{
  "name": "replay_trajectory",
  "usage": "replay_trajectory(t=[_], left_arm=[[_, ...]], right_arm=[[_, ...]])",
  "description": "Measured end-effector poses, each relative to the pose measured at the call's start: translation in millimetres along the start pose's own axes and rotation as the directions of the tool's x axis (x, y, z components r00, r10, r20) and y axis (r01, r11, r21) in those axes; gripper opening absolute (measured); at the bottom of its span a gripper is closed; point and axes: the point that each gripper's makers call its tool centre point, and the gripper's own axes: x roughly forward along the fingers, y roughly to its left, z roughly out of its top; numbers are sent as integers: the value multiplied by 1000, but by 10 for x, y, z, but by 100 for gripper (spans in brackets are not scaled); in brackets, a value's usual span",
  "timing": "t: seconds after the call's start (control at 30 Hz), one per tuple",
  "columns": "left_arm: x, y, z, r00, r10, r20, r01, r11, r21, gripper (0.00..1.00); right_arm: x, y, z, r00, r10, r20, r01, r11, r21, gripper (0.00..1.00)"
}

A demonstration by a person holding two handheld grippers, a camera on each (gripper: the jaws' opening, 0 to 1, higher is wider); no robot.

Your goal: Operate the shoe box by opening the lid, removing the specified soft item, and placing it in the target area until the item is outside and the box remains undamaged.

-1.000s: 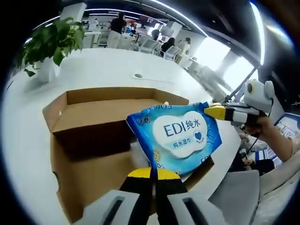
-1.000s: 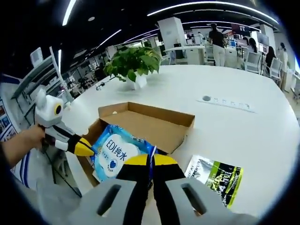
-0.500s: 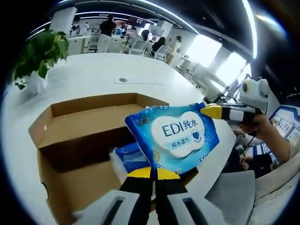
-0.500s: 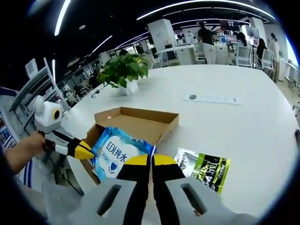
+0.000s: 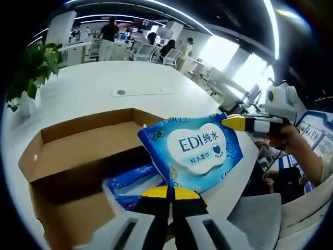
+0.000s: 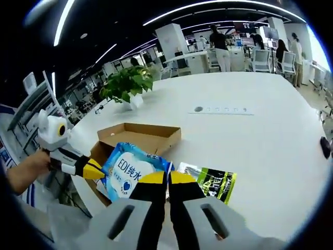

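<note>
A blue wet-wipes pack (image 5: 200,151) printed "EDI" hangs above the open cardboard shoe box (image 5: 73,148). My left gripper (image 5: 169,192) is shut on the pack's lower edge. My right gripper (image 5: 235,123) pinches its far right corner. In the right gripper view the same pack (image 6: 130,172) hangs over the box (image 6: 138,136), with the right gripper (image 6: 166,178) shut on its near corner and the left gripper (image 6: 96,169) holding its left edge. A second blue pack (image 5: 130,183) lies inside the box.
A green and black packet (image 6: 210,179) lies on the white table (image 6: 260,140) to the right of the box. A potted plant (image 6: 125,86) and a socket strip (image 6: 218,110) sit farther back. People and chairs are at the room's far end.
Both views have drifted and the box looks smaller and lower, so the held pack has risen away from it. The second blue pack inside the box has come into sight.
</note>
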Motion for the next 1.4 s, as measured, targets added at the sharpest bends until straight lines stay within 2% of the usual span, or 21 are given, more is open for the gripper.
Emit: replay_trajectory(t=[0.7,1.2,1.4], left_arm=[[409,-225,149,999,-29,-13,29,999,33,0],[654,-349,174,999,-42,-35,43,998,45,0],[765,-360,157,997,-41,-66,45,998,51,0]], right_arm=[[-154,-474,-6,999,-50,-5,50,998,36,0],[-114,-806,-103,997,-72,-31,74,995,65,0],[-43,-907,-170,995,-78,-54,82,995,64,0]])
